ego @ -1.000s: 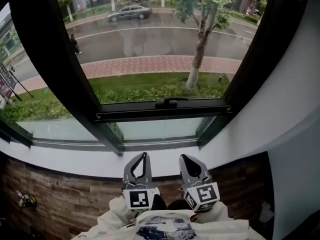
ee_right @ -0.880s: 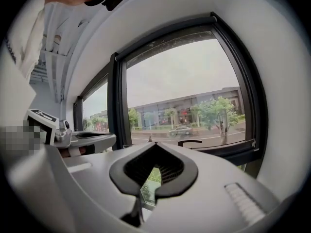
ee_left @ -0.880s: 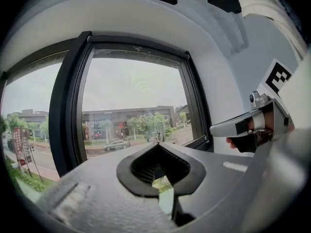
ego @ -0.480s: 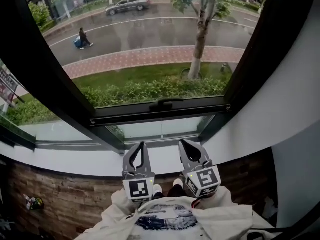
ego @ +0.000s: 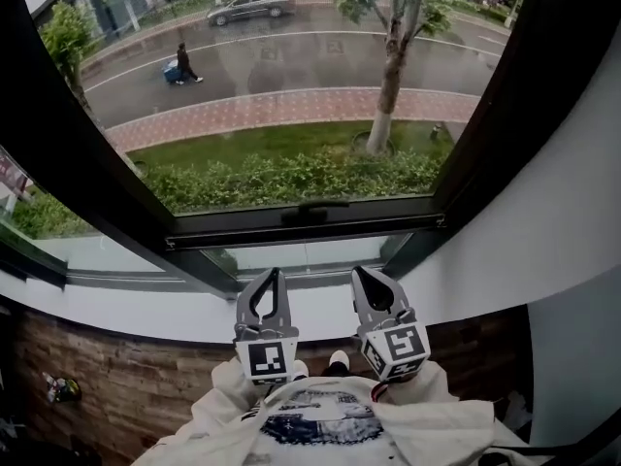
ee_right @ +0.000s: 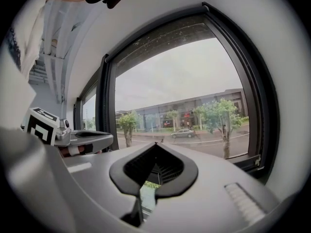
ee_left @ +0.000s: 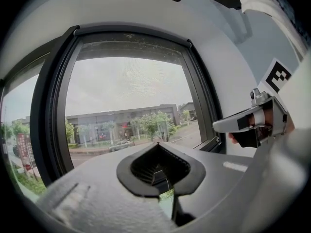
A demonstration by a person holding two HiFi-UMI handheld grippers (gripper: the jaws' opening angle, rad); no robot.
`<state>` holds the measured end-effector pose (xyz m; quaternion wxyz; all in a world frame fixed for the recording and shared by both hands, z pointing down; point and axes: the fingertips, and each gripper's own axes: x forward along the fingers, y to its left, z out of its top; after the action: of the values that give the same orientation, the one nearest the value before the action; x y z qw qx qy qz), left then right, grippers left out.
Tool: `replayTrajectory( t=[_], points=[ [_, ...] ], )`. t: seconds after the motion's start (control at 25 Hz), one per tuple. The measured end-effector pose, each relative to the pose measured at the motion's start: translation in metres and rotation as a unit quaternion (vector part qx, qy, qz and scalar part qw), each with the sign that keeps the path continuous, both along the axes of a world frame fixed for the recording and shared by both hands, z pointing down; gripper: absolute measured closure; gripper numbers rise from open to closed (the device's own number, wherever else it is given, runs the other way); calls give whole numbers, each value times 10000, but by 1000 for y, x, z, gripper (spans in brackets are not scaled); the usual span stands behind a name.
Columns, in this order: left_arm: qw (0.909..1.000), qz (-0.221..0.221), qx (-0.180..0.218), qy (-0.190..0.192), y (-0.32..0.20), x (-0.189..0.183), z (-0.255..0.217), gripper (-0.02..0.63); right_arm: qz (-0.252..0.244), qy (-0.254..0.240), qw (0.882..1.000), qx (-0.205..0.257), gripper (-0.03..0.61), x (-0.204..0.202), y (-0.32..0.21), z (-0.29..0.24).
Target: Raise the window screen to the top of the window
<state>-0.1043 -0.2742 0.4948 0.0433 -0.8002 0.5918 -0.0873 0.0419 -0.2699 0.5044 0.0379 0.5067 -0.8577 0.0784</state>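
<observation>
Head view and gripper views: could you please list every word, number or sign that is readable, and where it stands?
Nothing is legible.
Red roadside banner: too blurred.
Distant shopfront signs: too small.
Blue print on the white shirt: unreadable.
Black-and-white square markers: patterns, no letters.

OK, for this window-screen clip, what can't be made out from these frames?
1. Head view: the top of the window is cut off by the picture's upper edge.
2. All views: whether screen mesh covers the pane; too fine to tell.
3. Gripper views: the handle on the lower rail is hidden behind the left gripper and right gripper.
4. Head view: the small thing at lower left is too small to name.
</observation>
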Motion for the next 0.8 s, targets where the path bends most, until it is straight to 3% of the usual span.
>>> replayTrajectory(
  t=[0.2,0.28,0.6,0.8],
  points=[
    [9999,-92,-68,1,-14,-6,10,609,41,49,10000,30,568,3,-15,2],
    [9999,-90,-102,-14,-18,-7,14,609,23,73,10000,30,532,3,-19,4],
    [9989,144,-386,-207,-28,3,28,486,33,200,9998,8,472,5,-27,9],
    [9962,316,-694,-419,-32,3,45,425,-122,405,9990,-131,380,2,-31,22]
  ],
)
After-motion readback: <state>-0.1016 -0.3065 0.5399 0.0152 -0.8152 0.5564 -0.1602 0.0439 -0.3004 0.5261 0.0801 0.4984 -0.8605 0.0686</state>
